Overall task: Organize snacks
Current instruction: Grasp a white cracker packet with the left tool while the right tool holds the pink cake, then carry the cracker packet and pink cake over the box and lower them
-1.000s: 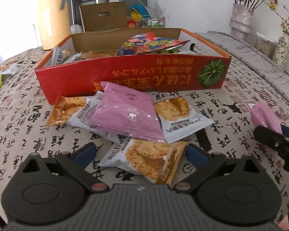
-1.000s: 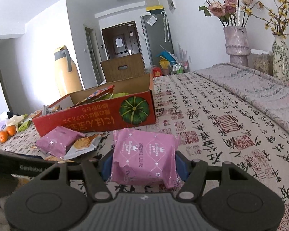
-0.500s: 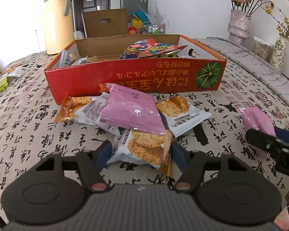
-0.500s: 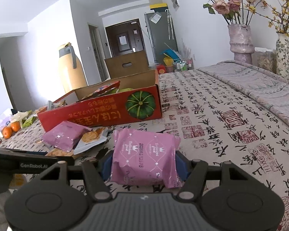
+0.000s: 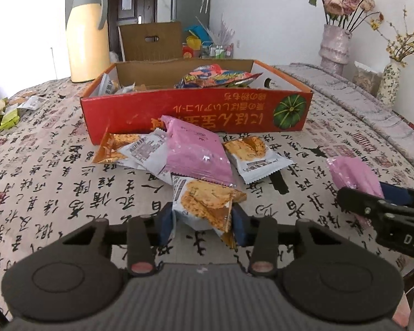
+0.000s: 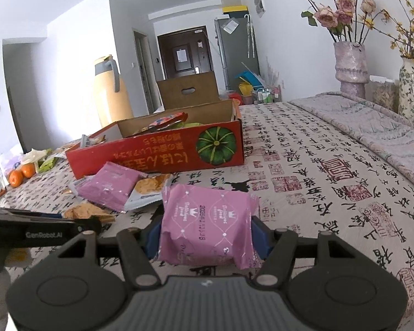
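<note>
Left wrist view: the left gripper (image 5: 202,219) has its blue fingers (image 5: 165,223) pressed on either side of a cracker packet (image 5: 204,202) — white wrapper with an orange biscuit print. The packet's long axis runs away from the camera toward the box, its near end between the fingers and its far end tucked under a pink packet (image 5: 197,151) in a small heap on the desk (image 5: 41,193). Two more cracker packets (image 5: 258,157) lie in that heap, just in front of a red box (image 5: 196,111) that holds other snacks.

Right wrist view: the right gripper (image 6: 207,237) clasps a second pink pack (image 6: 208,233) between its fingers (image 6: 259,234). This pack is nearly square, printed face toward the camera, its crimped ends at left and right — against the fingers. It is near the heap, to its right.
</note>
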`<state>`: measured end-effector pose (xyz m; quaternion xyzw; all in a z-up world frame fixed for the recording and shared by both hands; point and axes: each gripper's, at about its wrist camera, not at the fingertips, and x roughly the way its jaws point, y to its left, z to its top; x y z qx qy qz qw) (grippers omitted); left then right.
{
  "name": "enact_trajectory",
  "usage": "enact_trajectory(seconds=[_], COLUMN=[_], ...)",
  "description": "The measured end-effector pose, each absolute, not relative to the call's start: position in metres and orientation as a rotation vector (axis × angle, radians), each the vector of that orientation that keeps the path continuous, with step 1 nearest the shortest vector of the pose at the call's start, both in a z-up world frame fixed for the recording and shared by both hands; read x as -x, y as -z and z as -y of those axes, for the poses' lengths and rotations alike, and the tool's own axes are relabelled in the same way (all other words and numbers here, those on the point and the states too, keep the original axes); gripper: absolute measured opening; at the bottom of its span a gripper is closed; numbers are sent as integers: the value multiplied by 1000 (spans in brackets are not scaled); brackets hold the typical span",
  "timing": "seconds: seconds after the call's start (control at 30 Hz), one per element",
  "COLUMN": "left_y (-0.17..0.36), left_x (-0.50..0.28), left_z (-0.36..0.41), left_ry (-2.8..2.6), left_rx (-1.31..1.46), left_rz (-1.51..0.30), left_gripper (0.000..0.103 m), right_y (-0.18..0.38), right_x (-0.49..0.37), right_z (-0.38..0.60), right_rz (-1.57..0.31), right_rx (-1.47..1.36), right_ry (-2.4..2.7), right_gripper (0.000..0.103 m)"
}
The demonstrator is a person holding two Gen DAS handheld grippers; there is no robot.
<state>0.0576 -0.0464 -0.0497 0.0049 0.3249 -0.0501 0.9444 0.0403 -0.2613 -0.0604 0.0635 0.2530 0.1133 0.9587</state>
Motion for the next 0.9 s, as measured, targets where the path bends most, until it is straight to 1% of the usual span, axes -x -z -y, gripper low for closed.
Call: enact_trajectory(seconds=[0.4,0.9], left_y=[24,-13], left_x=[-38,-64], left_z=[37,25], left_ry=[102,70], left_rx=[-4,6], left_rz=[-555,-439], left_gripper=[42,42], right_y=[46,19], right_x=[-35,-71], right_z=[247,235], right_rz=[-478,-406], right_rx=[-95,-67], right_ry=[-244,-236], right_gripper=[64,64])
